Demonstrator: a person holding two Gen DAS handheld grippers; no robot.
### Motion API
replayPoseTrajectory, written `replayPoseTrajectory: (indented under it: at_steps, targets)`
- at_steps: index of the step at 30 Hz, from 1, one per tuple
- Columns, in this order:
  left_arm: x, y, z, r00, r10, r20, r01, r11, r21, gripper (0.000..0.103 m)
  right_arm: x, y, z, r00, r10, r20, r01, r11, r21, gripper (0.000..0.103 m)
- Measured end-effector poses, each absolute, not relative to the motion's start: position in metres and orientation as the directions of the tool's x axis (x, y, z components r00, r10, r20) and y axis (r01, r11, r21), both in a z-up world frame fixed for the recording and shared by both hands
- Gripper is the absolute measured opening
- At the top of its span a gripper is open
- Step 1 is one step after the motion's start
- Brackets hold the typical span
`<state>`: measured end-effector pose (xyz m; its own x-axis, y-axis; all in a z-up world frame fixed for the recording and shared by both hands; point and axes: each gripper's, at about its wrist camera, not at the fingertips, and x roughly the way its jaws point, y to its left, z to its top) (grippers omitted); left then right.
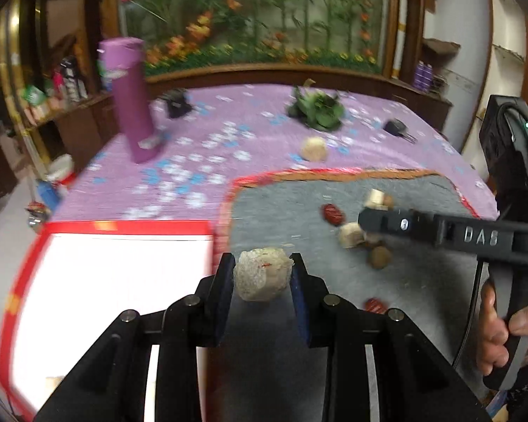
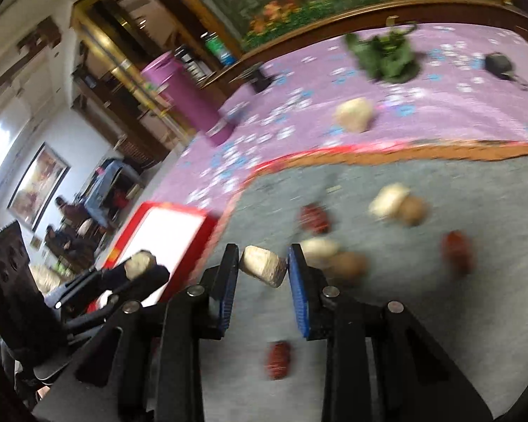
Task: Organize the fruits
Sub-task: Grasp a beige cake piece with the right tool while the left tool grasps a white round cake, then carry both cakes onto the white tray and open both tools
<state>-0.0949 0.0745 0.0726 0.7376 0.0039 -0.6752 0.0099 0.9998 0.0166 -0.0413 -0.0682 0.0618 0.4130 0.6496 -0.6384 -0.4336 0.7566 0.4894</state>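
Left wrist view shows the left claw (image 1: 263,274) squeezing a pale lump (image 1: 262,277) beside the white tray (image 1: 123,281), while the right claw (image 2: 263,269) grips a pale chunk (image 2: 263,270).

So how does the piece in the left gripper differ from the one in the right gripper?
The piece in the left gripper is rounder and lumpy, with a small red fleck; the piece in the right gripper is blockier, with flatter faces, and sits tilted. The left piece fills the gap between its pads; the right piece looks smaller in its gap. Both are pale, off-white and clamped above the grey mat.
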Motion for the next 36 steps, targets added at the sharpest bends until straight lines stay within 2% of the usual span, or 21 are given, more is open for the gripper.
replayPoseTrajectory:
  at_steps: [10, 17, 22, 23, 24, 25, 26, 28, 29, 30, 32, 36]
  targets:
    - [-0.155, 0.156, 0.063, 0.707, 0.213, -0.674, -0.221, 0.972, 0.076, 0.031, -0.1, 0.046, 0.051, 0.269, 0.719, -0.641, -0.609, 0.642, 0.465, 0.031]
    - [-0.18, 0.179, 0.046, 0.675, 0.249, -0.694, -0.271, 0.959, 0.08, 0.031, -0.135, 0.088, 0.033, 0.253, 0.698, -0.67, -0.679, 0.621, 0.391, 0.031]
    - [-0.187, 0.186, 0.041, 0.666, 0.262, -0.699, -0.284, 0.955, 0.087, 0.032, -0.143, 0.096, 0.032, 0.308, 0.676, -0.67, -0.703, 0.636, 0.318, 0.032]
    - [-0.188, 0.187, 0.042, 0.668, 0.27, -0.693, -0.288, 0.953, 0.094, 0.032, -0.141, 0.094, 0.031, 0.31, 0.676, -0.668, -0.701, 0.638, 0.32, 0.033]
    - [-0.189, 0.187, 0.042, 0.663, 0.284, -0.692, -0.295, 0.949, 0.106, 0.032, -0.14, 0.092, 0.031, 0.304, 0.684, -0.663, -0.701, 0.632, 0.331, 0.038]
    - [-0.191, 0.188, 0.042, 0.661, 0.292, -0.691, -0.3, 0.947, 0.113, 0.039, -0.138, 0.091, 0.031, 0.297, 0.692, -0.658, -0.701, 0.626, 0.342, 0.041]
    - [-0.191, 0.189, 0.042, 0.66, 0.299, -0.69, -0.305, 0.945, 0.118, 0.054, -0.137, 0.089, 0.03, 0.291, 0.702, -0.649, -0.7, 0.619, 0.356, 0.046]
    - [-0.193, 0.19, 0.043, 0.658, 0.316, -0.683, -0.32, 0.939, 0.127, 0.07, -0.137, 0.086, 0.032, 0.298, 0.716, -0.631, -0.699, 0.614, 0.367, 0.053]
    - [-0.194, 0.19, 0.043, 0.662, 0.324, -0.676, -0.323, 0.937, 0.132, 0.07, -0.138, 0.085, 0.033, 0.303, 0.722, -0.622, -0.697, 0.613, 0.372, 0.058]
    - [-0.195, 0.189, 0.045, 0.664, 0.332, -0.67, -0.326, 0.935, 0.141, 0.071, -0.138, 0.082, 0.035, 0.311, 0.73, -0.609, -0.691, 0.613, 0.382, 0.058]
    - [-0.194, 0.187, 0.046, 0.663, 0.349, -0.662, -0.33, 0.93, 0.16, 0.077, -0.137, 0.076, 0.036, 0.313, 0.752, -0.58, -0.68, 0.604, 0.416, 0.059]
    - [-0.194, 0.179, 0.05, 0.67, 0.352, -0.654, -0.321, 0.931, 0.173, 0.078, -0.131, 0.062, 0.037, 0.32, 0.773, -0.548, -0.648, 0.6, 0.469, 0.059]
